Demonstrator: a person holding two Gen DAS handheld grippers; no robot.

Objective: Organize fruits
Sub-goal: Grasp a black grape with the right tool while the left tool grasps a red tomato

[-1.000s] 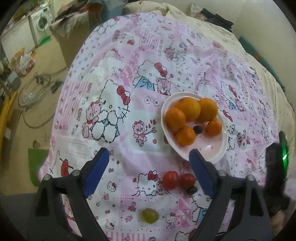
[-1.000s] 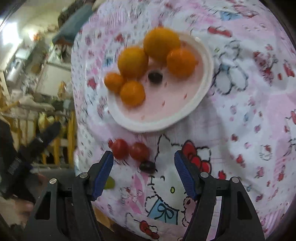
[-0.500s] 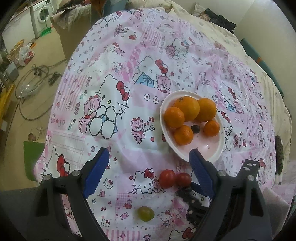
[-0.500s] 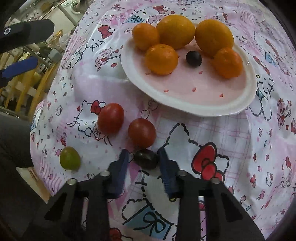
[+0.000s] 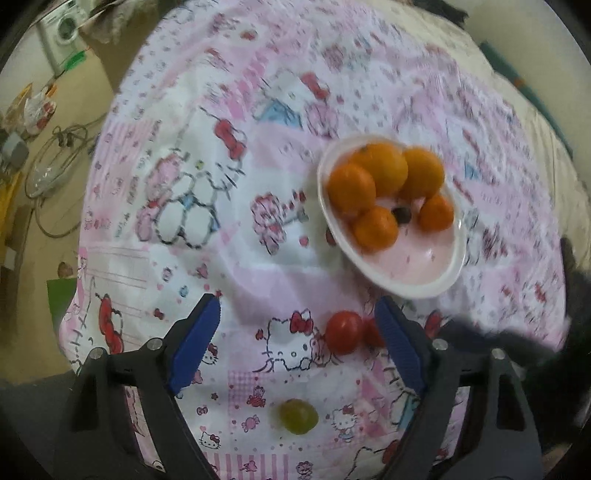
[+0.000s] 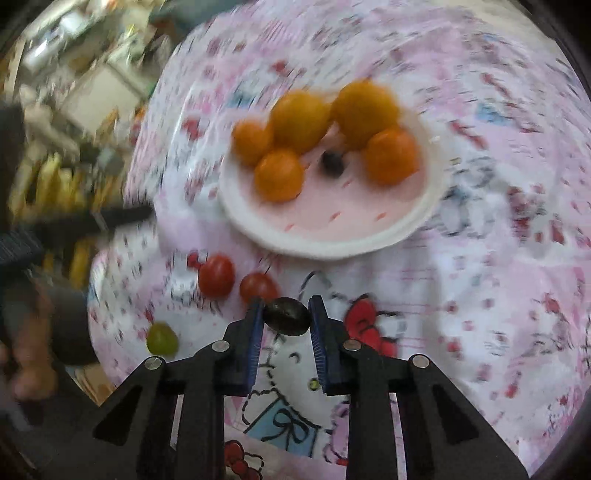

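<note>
My right gripper [image 6: 286,317] is shut on a dark grape [image 6: 287,316] and holds it above the pink patterned cloth. A white plate [image 6: 332,243] holds several oranges [image 6: 299,116] and another dark grape [image 6: 332,162]. Two red tomatoes [image 6: 216,276] and a green grape [image 6: 161,339] lie on the cloth near the plate's front. My left gripper [image 5: 295,328] is open and empty above the cloth. In its view the plate [image 5: 413,286] sits ahead to the right, a tomato [image 5: 343,332] lies between the fingers, and the green grape [image 5: 298,416] lies nearer.
The cloth covers a bed whose left edge [image 5: 85,229] drops to a floor with cables, a washing machine [image 5: 62,27] and clutter. A dark shape [image 5: 517,347], blurred, sits at the left view's right side.
My right gripper has closed on the dark grape and lifted it off the cloth beside the tomatoes. The view has pulled back and both views are blurred by motion. The left gripper stays open.
</note>
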